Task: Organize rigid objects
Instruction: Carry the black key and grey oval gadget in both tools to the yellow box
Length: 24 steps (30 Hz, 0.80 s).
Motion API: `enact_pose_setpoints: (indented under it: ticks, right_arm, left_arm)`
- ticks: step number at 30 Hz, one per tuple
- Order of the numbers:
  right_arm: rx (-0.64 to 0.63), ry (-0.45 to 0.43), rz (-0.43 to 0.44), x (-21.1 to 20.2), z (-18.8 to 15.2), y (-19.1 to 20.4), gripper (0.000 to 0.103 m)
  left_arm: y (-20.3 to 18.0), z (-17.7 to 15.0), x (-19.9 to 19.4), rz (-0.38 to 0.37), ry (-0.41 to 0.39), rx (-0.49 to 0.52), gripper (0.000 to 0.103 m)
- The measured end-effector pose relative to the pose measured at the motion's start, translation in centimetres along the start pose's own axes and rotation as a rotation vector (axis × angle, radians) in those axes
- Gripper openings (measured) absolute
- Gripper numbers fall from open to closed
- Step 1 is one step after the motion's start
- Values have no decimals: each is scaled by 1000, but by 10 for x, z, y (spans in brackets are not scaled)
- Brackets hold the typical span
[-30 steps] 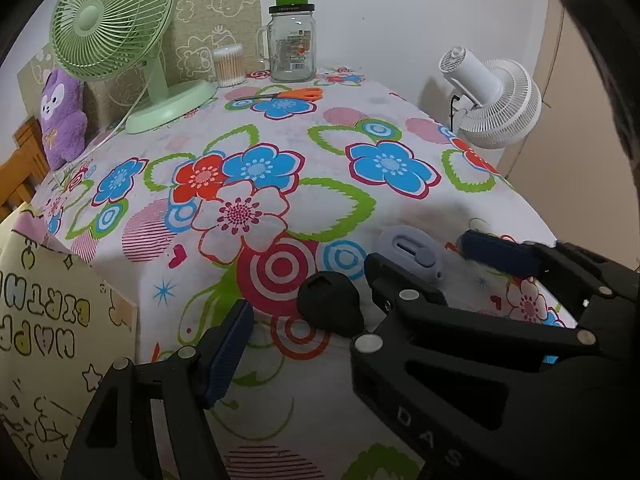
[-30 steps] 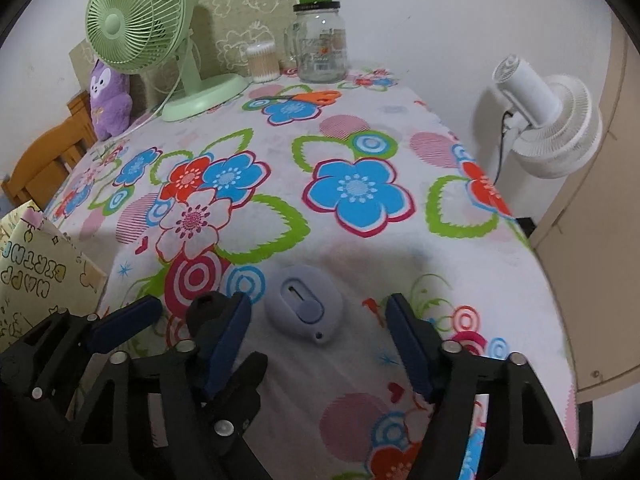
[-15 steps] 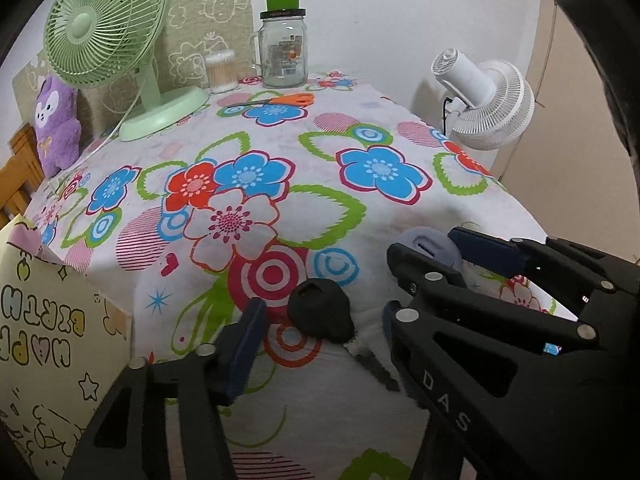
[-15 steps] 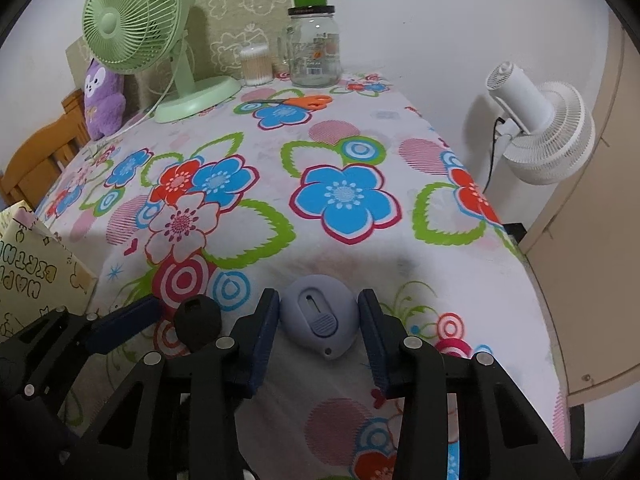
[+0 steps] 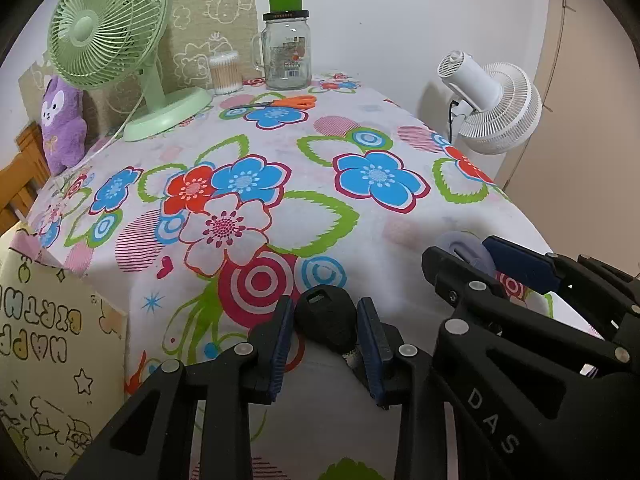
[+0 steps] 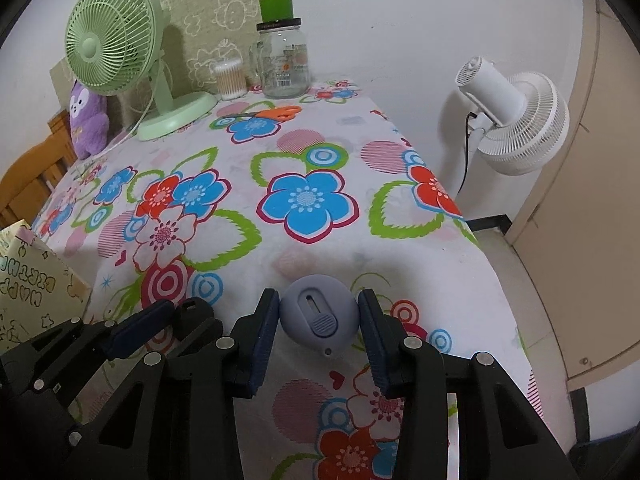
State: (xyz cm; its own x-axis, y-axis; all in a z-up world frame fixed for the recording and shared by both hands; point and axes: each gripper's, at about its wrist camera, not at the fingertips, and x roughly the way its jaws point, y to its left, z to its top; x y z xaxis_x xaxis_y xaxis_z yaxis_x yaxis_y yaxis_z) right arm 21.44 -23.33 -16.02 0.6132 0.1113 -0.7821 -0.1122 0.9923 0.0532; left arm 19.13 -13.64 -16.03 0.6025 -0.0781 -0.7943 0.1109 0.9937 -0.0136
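Here my left gripper [image 5: 326, 334] has closed its blue pads on the black rounded plastic key head [image 5: 326, 316] at the near edge of the flowered tablecloth [image 5: 280, 184]. Only the right wrist view shows my right gripper [image 6: 319, 318] pinching the flat round grey-lavender plastic case [image 6: 318, 314] at both sides. Farther back lie orange-handled scissors [image 6: 272, 113] before the clear glass jar [image 6: 283, 65].

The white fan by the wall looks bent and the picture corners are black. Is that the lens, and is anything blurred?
Left wrist view: fisheye lens bows the white fan and table edge, blackening the corners; all looks sharp, with a soft shadow under the black key. Right wrist view: same curving, even light, faint shadow behind the grey round case.
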Motion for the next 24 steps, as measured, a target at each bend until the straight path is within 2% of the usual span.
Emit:
enact_pose_setpoints:
  ticks: [24]
  right_arm:
    - [9, -47, 18, -50, -20, 24, 44]
  left_arm:
    - [14, -24, -51, 0, -42, -2, 32]
